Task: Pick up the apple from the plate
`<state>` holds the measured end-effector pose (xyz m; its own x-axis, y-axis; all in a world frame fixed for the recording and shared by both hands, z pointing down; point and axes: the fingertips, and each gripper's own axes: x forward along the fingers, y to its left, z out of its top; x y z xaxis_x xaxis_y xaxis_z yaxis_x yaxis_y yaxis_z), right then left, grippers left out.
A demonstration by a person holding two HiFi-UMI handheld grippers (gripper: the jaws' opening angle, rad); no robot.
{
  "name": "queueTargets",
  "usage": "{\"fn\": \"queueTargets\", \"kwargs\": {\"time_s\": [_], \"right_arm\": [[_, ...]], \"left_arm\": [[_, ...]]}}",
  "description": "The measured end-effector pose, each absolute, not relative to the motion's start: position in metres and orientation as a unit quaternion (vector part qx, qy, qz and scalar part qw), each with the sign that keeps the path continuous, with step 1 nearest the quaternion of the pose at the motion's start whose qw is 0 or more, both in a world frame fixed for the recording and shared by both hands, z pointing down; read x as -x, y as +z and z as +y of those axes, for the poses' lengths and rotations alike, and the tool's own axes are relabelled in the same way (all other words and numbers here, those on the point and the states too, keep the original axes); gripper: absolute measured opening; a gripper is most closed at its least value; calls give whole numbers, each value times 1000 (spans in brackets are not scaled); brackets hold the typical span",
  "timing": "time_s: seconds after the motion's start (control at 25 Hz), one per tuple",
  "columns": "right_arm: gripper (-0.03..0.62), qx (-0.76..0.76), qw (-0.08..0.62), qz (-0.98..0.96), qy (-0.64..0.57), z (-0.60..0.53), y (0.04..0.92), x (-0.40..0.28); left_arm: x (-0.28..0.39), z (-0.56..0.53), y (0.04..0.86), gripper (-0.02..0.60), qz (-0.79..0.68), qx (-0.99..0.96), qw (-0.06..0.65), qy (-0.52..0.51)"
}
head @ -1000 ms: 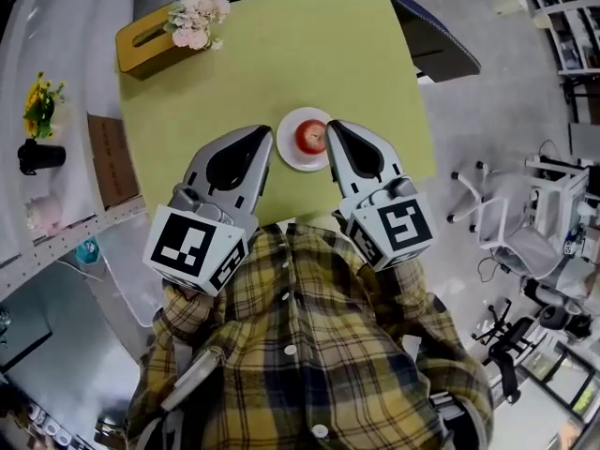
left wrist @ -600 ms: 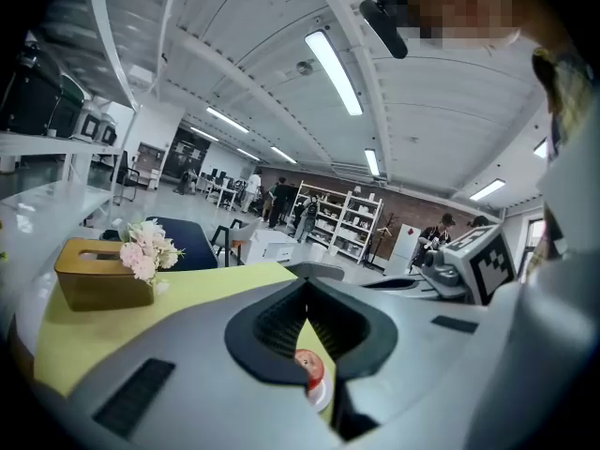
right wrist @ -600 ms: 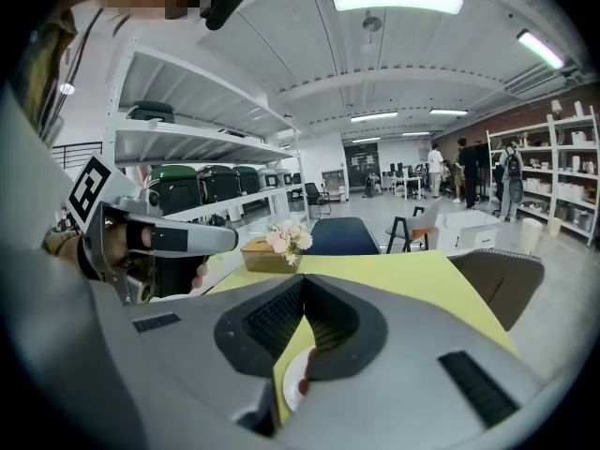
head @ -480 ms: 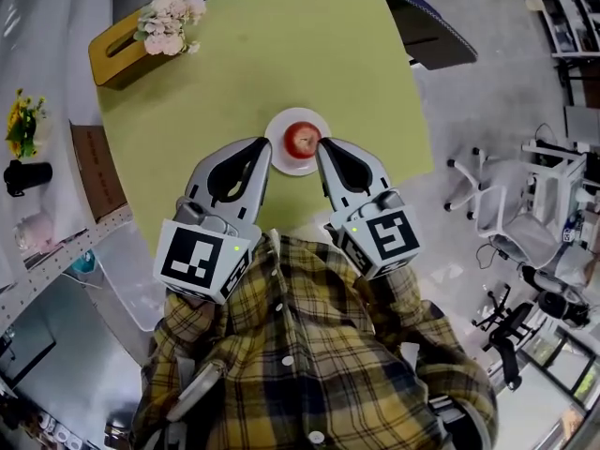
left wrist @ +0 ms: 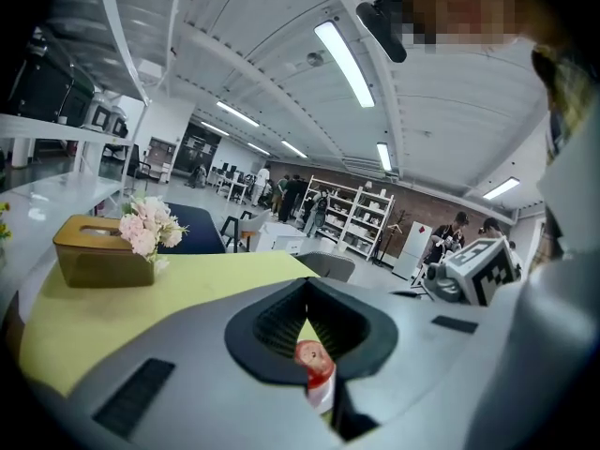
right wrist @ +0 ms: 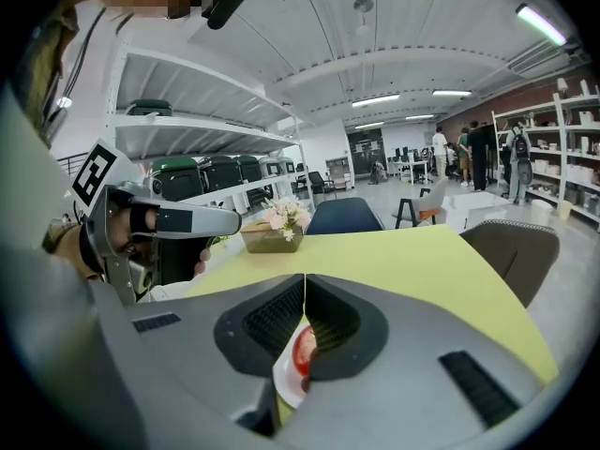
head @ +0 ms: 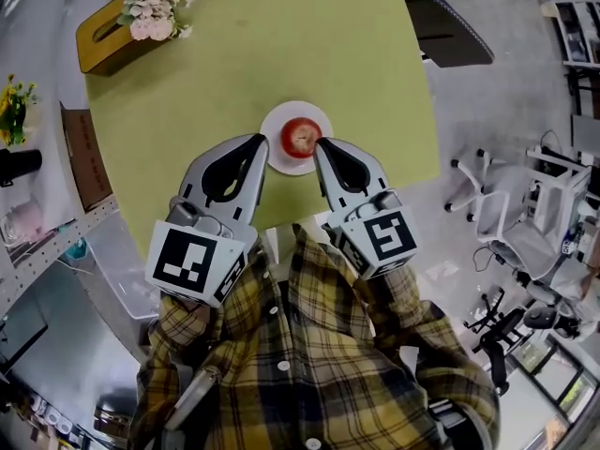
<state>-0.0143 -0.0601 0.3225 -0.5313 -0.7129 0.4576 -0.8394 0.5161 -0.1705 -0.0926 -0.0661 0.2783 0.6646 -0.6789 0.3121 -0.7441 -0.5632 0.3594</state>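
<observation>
One round red apple (head: 301,137), glossy with a pale stem dimple, sits on a small white round plate (head: 292,165) near the front edge of the yellow-green table (head: 281,45). The grey left gripper (head: 260,142) and right gripper (head: 319,144) flank the plate, each with jaws pressed together and empty. Bare tabletop spreads beyond, and a wooden tissue box (head: 103,40) stands well apart at the far corner.

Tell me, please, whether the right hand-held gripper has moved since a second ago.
Yes. Judged against the plate, the right hand-held gripper has edged inward from the plate's right rim, and its tip now sits beside the apple.
</observation>
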Motion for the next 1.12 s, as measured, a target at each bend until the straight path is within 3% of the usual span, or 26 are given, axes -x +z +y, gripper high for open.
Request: {"fn": "queueTargets", "kwargs": {"time_s": [0.28, 0.36, 0.52, 0.72, 1.12], "right_arm": [[5, -427, 171, -862, 212, -59, 346, 17], [71, -420, 176, -861, 224, -58, 356, 16], [143, -407, 196, -861, 235, -58, 371, 18], [270, -393, 177, -871, 236, -60, 378, 22], [373, -395, 189, -871, 222, -62, 393, 23]], "left_arm": [[89, -65, 296, 8, -403, -876, 253, 79], [87, -65, 302, 8, -401, -875, 259, 82], [85, -64, 311, 8, -397, -873, 272, 82], [83, -62, 320, 8, -395, -870, 284, 84], [93, -61, 333, 8, -402, -863, 293, 90]]}}
